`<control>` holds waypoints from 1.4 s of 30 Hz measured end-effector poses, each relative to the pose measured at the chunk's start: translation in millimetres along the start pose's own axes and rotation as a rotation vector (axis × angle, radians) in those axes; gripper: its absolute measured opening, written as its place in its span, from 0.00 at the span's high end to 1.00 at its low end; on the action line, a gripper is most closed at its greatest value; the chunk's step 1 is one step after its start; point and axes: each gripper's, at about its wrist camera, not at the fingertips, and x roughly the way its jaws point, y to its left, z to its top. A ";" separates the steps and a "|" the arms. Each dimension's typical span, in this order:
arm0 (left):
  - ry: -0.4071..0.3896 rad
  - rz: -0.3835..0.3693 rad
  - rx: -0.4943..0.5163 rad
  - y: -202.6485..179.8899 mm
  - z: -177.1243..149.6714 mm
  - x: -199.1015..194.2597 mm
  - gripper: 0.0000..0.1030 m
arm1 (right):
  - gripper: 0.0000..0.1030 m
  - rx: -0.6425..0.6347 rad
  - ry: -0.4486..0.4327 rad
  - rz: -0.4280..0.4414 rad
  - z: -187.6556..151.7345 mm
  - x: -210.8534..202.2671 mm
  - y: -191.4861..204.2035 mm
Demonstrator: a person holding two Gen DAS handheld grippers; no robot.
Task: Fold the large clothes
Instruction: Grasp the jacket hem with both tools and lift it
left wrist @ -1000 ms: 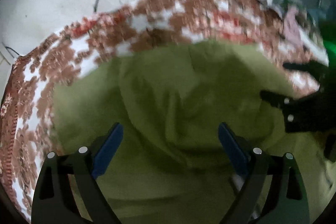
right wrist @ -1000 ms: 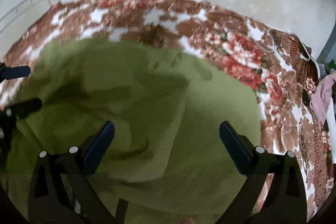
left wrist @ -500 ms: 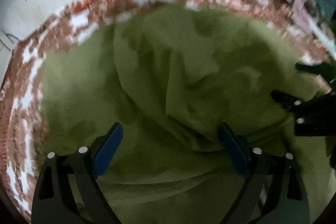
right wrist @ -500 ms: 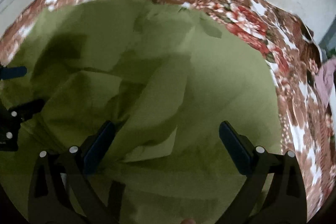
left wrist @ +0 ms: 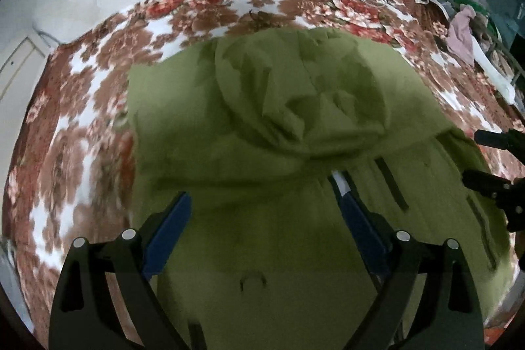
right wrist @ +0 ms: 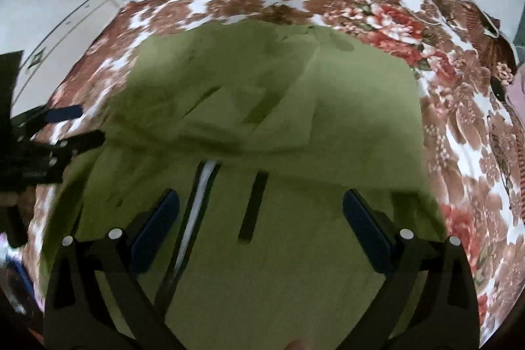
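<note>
Green garment (left wrist: 295, 127), hood end away

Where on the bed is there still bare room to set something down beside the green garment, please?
Free floral bedspread lies left of the green garment, in a band between its far edge and the wall, and on its right side. The far right corner is crowded with a clothes pile.
</note>
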 end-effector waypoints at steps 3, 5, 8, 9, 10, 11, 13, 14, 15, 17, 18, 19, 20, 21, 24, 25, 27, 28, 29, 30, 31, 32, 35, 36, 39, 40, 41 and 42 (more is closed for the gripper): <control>0.064 0.010 -0.010 5.6 -34.7 -14.3 0.09 | 0.05 -0.003 0.049 0.020 -31.2 -14.3 -10.8; 0.114 0.022 -0.008 12.6 -57.9 -20.4 0.09 | 0.05 0.003 0.085 0.009 -54.0 -19.0 -21.9; 0.223 0.040 0.004 26.1 -104.9 -31.2 0.09 | 0.05 0.021 0.184 -0.032 -96.3 -20.6 -45.4; 0.250 0.047 0.008 30.4 -118.2 -34.5 0.09 | 0.05 0.042 0.220 -0.040 -112.4 -22.0 -55.1; 0.270 0.054 0.009 34.6 -129.2 -37.8 0.08 | 0.05 0.061 0.246 -0.048 -125.1 -24.3 -63.0; 0.303 0.062 0.006 41.8 -145.7 -42.5 0.08 | 0.05 0.083 0.275 -0.058 -139.5 -28.0 -72.0; 0.354 0.075 -0.008 56.7 -172.8 -51.0 0.05 | 0.05 0.106 0.305 -0.066 -157.6 -35.3 -84.0; 0.371 0.073 -0.019 62.2 -180.8 -54.6 0.05 | 0.05 0.109 0.314 -0.068 -164.1 -38.5 -86.7; 0.391 0.068 -0.034 68.9 -190.8 -58.2 0.05 | 0.05 0.113 0.332 -0.068 -173.0 -42.6 -91.6; 0.428 0.058 -0.068 80.8 -207.5 -63.4 0.05 | 0.05 0.134 0.365 -0.062 -183.9 -48.3 -98.9; 0.448 0.048 -0.087 86.5 -214.9 -66.0 0.05 | 0.05 0.155 0.385 -0.048 -191.0 -51.2 -102.9; 0.459 0.040 -0.100 88.4 -219.1 -67.4 0.05 | 0.05 0.174 0.398 -0.035 -196.8 -53.8 -106.6; 0.473 0.031 -0.119 92.1 -225.9 -69.3 0.05 | 0.05 0.191 0.405 -0.028 -201.4 -56.8 -111.1; 0.488 0.023 -0.136 94.8 -231.9 -70.3 0.05 | 0.05 0.202 0.411 -0.023 -206.5 -59.6 -113.4; 0.515 0.004 -0.177 101.9 -246.8 -71.0 0.05 | 0.05 0.236 0.458 0.002 -221.9 -61.7 -121.3; 0.525 -0.016 -0.212 106.9 -253.8 -69.8 0.05 | 0.05 0.254 0.479 0.011 -228.4 -60.8 -124.1; 0.549 -0.038 -0.295 119.4 -268.0 -65.5 0.05 | 0.05 0.285 0.518 0.014 -240.6 -59.0 -128.8; 0.559 -0.044 -0.327 124.2 -273.5 -63.8 0.05 | 0.05 0.300 0.533 0.019 -246.1 -58.7 -130.8; 0.571 -0.059 -0.368 129.7 -281.8 -61.5 0.05 | 0.05 0.315 0.546 0.029 -250.4 -58.1 -132.3; 0.585 -0.073 -0.389 132.4 -288.8 -59.8 0.06 | 0.05 0.333 0.566 0.044 -257.0 -57.4 -133.8; 0.593 -0.082 -0.394 133.8 -292.7 -58.9 0.06 | 0.05 0.343 0.576 0.050 -261.1 -56.9 -134.3; 0.607 -0.100 -0.390 131.8 -298.3 -57.6 0.06 | 0.05 0.356 0.583 0.056 -263.0 -55.9 -135.0; 0.630 -0.156 -0.356 120.7 -306.4 -55.4 0.07 | 0.05 0.409 0.592 0.093 -272.4 -55.0 -136.1; 0.633 -0.173 -0.348 116.0 -308.0 -55.7 0.07 | 0.05 0.419 0.595 0.097 -274.6 -54.6 -135.9; 0.637 -0.235 -0.335 102.8 -310.6 -54.4 0.08 | 0.05 0.425 0.607 0.097 -282.9 -51.9 -130.2; 0.638 -0.252 -0.329 98.2 -310.4 -53.9 0.12 | 0.05 0.433 0.612 0.102 -285.4 -51.7 -130.7; 0.638 -0.257 -0.326 96.1 -309.9 -53.2 0.12 | 0.05 0.440 0.611 0.107 -286.1 -51.5 -129.6; 0.635 -0.268 -0.326 94.3 -308.1 -52.9 0.13 | 0.08 0.444 0.604 0.110 -288.0 -54.7 -126.2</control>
